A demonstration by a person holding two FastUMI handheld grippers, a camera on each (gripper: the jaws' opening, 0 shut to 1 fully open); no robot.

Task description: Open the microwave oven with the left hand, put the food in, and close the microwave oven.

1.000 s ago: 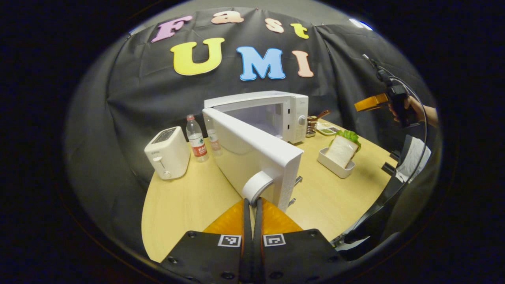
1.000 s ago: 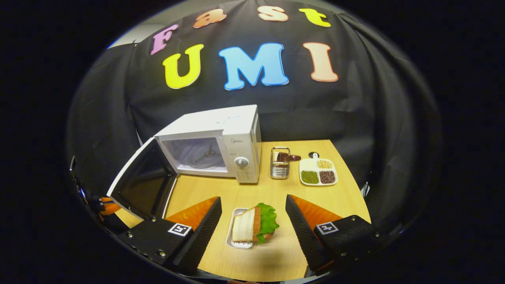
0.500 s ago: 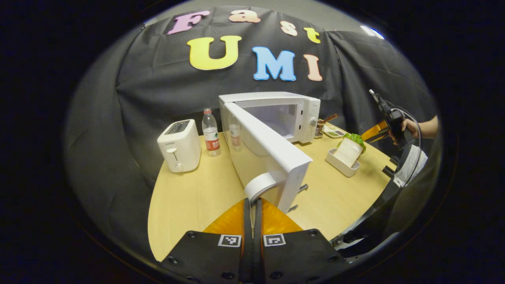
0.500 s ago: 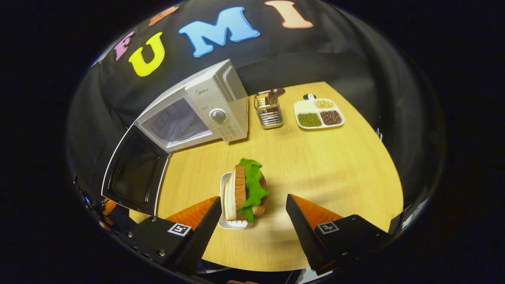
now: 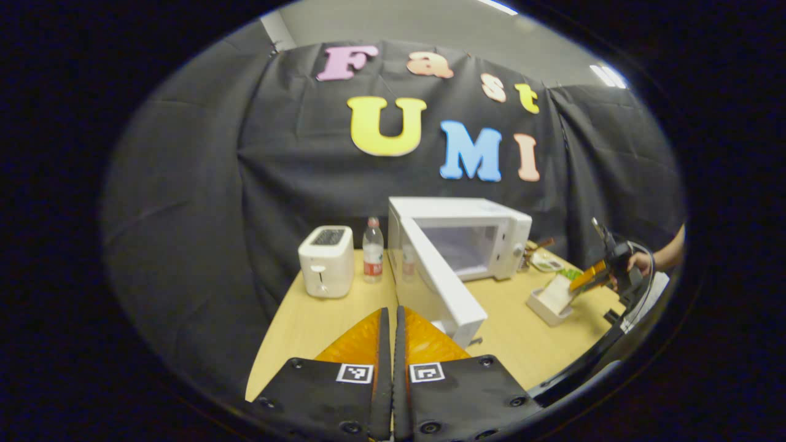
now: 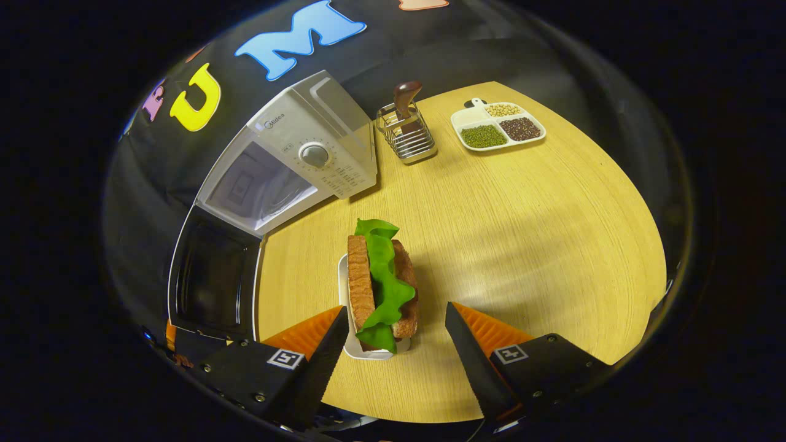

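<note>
The white microwave (image 5: pixel 457 236) stands at the back of the table with its door (image 5: pixel 443 288) swung wide open and its cavity showing. My left gripper (image 5: pixel 388 316) is shut with nothing between its fingers, a short way back from the door's outer edge. In the right gripper view, the microwave (image 6: pixel 295 162) and its open door (image 6: pixel 212 276) lie to the left. The sandwich (image 6: pixel 381 276), bread with green lettuce, stands on edge in a small white tray (image 6: pixel 344 344). My right gripper (image 6: pixel 396 308) is open above it, one finger on each side, apart from it. The left gripper view shows the right gripper (image 5: pixel 591 276) over the sandwich tray (image 5: pixel 552 298), held by a hand (image 5: pixel 645 261).
A white toaster (image 5: pixel 326 261) and a water bottle (image 5: pixel 372 258) stand left of the microwave. A wire utensil holder (image 6: pixel 408 132) and a divided dish of beans (image 6: pixel 497 126) sit at the back right. Bare wooden table (image 6: pixel 534 233) lies right of the sandwich.
My left gripper has drawn back and up from the door handle, still shut. My right gripper has come down over the sandwich, which now lies between its open fingers.
</note>
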